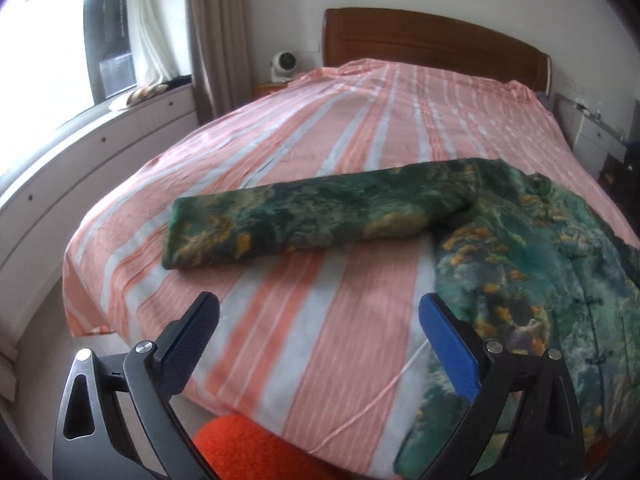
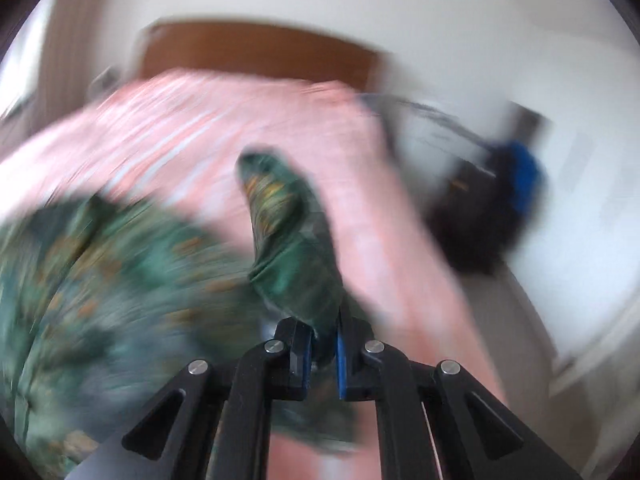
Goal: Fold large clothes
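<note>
Left hand-held gripper (image 1: 320, 340) gapes wide, empty; right hand-held gripper (image 2: 323, 344) pinches green garment (image 2: 292, 240).

Left wrist view: from foot of bed (image 1: 304, 128), above left tool (image 1: 320, 344), angled down toward headboard (image 1: 432, 40)
Right wrist view: blurred, close over right tool (image 2: 323, 350), facing headboard too
Shared: bed, headboard, green garment (image 1: 320, 216)

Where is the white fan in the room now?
In the left wrist view, the fan stands at upper centre, between the curtain and the headboard.
</note>
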{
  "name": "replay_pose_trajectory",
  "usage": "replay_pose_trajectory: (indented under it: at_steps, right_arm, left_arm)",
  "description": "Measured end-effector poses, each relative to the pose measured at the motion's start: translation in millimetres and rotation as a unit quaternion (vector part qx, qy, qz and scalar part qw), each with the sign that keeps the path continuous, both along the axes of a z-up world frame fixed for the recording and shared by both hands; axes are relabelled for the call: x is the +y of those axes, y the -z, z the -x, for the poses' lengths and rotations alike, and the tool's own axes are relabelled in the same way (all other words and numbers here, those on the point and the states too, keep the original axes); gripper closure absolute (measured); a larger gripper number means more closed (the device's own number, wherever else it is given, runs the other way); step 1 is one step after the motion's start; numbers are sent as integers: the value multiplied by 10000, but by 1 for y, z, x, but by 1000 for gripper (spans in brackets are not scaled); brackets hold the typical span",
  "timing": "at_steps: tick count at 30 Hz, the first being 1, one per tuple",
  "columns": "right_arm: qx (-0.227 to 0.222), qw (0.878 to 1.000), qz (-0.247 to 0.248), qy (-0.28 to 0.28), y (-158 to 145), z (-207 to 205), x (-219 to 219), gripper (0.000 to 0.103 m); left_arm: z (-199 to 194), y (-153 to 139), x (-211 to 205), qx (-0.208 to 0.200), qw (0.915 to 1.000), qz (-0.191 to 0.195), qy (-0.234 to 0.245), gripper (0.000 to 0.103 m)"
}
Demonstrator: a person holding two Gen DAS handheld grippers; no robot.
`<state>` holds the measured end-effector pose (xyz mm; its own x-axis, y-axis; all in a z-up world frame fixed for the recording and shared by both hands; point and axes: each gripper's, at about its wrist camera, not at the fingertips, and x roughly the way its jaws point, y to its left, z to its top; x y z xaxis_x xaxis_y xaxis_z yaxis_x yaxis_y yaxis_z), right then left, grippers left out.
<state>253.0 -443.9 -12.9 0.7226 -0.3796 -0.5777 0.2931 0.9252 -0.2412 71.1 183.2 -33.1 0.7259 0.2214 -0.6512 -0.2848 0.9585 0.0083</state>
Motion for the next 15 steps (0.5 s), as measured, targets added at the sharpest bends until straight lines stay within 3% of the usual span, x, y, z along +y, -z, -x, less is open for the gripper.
replay_pose_trajectory:
  at_steps: [3, 6, 7, 10, 11, 13, 15]
  right_arm:
    - [-81, 9940, -214, 1066, -8, 45, -95, 95]
    - [419, 9771, -911, 1879, 39, 85, -173, 94]
    - [542, 9718, -1124, 2002, 55, 92, -184, 93]
    - [1142, 9464, -1971, 2290, 122, 114, -212, 75]
    - [1152, 9426, -2093, 2332, 132, 120, -214, 68]
    - [886, 9419, -2088, 2475, 136, 134, -213, 63]
    - [525, 9502, -1734, 2535, 120, 144, -195, 63]
  left_arm:
    - [-8, -5, -28, -84, 9995, 10, 289, 3]
    - [-15, -5, -52, -22, 9984, 66, 554, 3]
    - [-16, -5, -56, 4, 9982, 78, 595, 3]
    - [-14, -5, -68, 92, 9973, 104, 720, 2]
    - [-12, -5, -71, 109, 9971, 100, 747, 1]
    - [-6, -8, -75, 103, 9967, 21, 801, 1]
    - [-2, -10, -80, 88, 9967, -89, 803, 0]
